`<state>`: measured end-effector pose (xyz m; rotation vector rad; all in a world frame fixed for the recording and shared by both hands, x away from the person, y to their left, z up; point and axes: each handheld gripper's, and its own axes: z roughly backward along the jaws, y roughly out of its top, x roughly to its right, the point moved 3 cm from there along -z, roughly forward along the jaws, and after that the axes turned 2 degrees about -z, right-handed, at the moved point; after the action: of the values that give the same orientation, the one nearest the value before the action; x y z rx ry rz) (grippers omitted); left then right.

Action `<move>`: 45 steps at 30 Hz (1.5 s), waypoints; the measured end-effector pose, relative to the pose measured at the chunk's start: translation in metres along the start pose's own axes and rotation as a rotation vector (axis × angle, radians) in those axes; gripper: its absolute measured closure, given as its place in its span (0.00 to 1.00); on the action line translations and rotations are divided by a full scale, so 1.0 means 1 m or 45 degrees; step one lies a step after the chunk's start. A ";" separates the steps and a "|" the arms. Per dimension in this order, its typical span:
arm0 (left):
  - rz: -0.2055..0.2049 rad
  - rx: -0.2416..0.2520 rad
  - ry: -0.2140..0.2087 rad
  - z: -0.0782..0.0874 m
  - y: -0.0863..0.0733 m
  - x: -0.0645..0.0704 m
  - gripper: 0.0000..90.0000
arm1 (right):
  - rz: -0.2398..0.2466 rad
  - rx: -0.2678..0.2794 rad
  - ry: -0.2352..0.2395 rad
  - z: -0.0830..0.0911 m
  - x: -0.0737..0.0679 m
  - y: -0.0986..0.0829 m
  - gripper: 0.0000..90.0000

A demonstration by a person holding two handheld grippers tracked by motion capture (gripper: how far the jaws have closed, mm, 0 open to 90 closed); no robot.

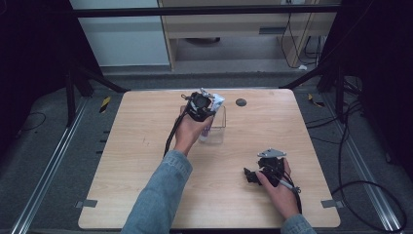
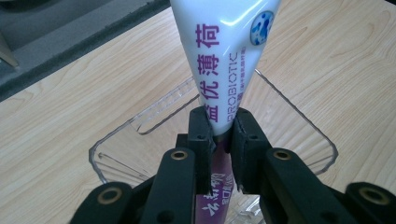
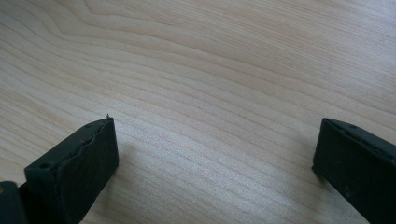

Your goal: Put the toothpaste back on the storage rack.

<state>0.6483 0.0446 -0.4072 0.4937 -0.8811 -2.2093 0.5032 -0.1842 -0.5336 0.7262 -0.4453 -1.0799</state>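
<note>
A white toothpaste tube [image 2: 229, 46] with purple lettering stands on end inside a clear plastic box [image 2: 116, 144]. My left gripper [image 2: 219, 135] is shut on the tube near its purple lower part, above the box. From above, the left gripper [image 1: 199, 108] hovers over the clear box [image 1: 217, 127] at the table's far middle, with the tube's [image 1: 217, 101] crimped end sticking up beside it. My right gripper [image 1: 253, 175] rests low at the front right of the table. Its jaws stand wide apart over bare wood, right gripper [image 3: 215, 149] holding nothing.
The wooden table [image 1: 146, 161] has a small dark round hole [image 1: 240, 102] near its far edge, right of the box. Black stands and cables lie on the floor around the table. A wooden cabinet stands beyond the far edge.
</note>
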 end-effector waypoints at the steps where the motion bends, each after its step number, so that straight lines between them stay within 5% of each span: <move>1: 0.005 0.000 0.002 -0.001 0.000 0.000 0.88 | 0.001 0.000 0.000 0.000 0.000 0.000 0.00; 45: -0.019 -0.036 0.013 -0.019 0.012 0.010 0.87 | 0.003 0.002 -0.002 0.000 0.000 0.000 0.00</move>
<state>0.6577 0.0229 -0.4127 0.4996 -0.8418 -2.2280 0.5033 -0.1844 -0.5336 0.7262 -0.4479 -1.0781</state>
